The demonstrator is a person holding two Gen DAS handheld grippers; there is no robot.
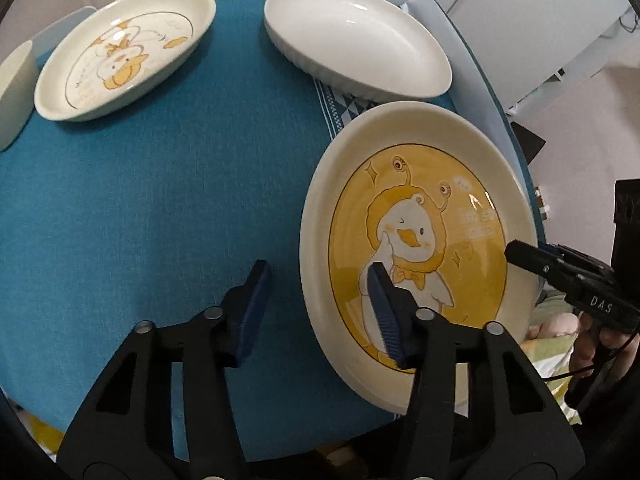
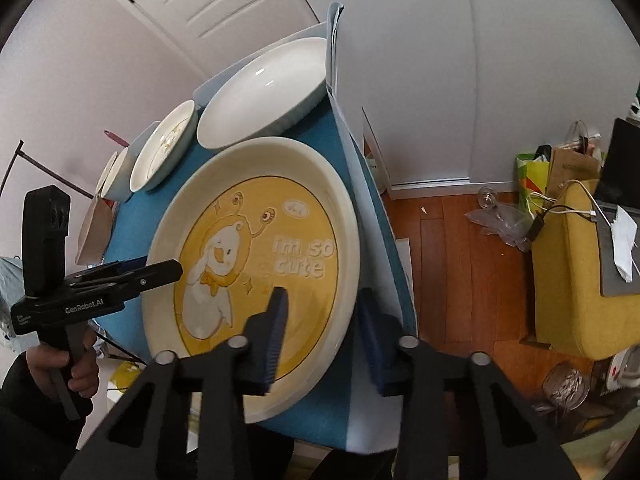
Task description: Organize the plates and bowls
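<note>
- We see a small pale bowl (image 1: pixel 14 92) at the surface's (image 1: pixel 160 200) far left edge, then a cream plate with a rabbit drawing (image 1: pixel 120 50) and a plain white ribbed dish (image 1: pixel 356 40) along the far edge.
- Our left gripper (image 1: pixel 316 308) straddles the left rim of the yellow duck plate (image 1: pixel 420 248) at the surface's right edge, one pad (image 1: pixel 386 320) inside the plate and one outside; jaws part open, whether they pinch the rim we cannot tell.
- Our right gripper (image 2: pixel 320 336) brackets the opposite rim, narrowly open; contact is unclear.
- We judge the plate glazed ceramic: stiff, heavy, slippery, breakable. The raised rim, taken on two opposite sides, suits it best.
- Readable writing: "I'm so cute" on the plate, "GenRobot.AI" and "DAS" on the grippers.
</note>
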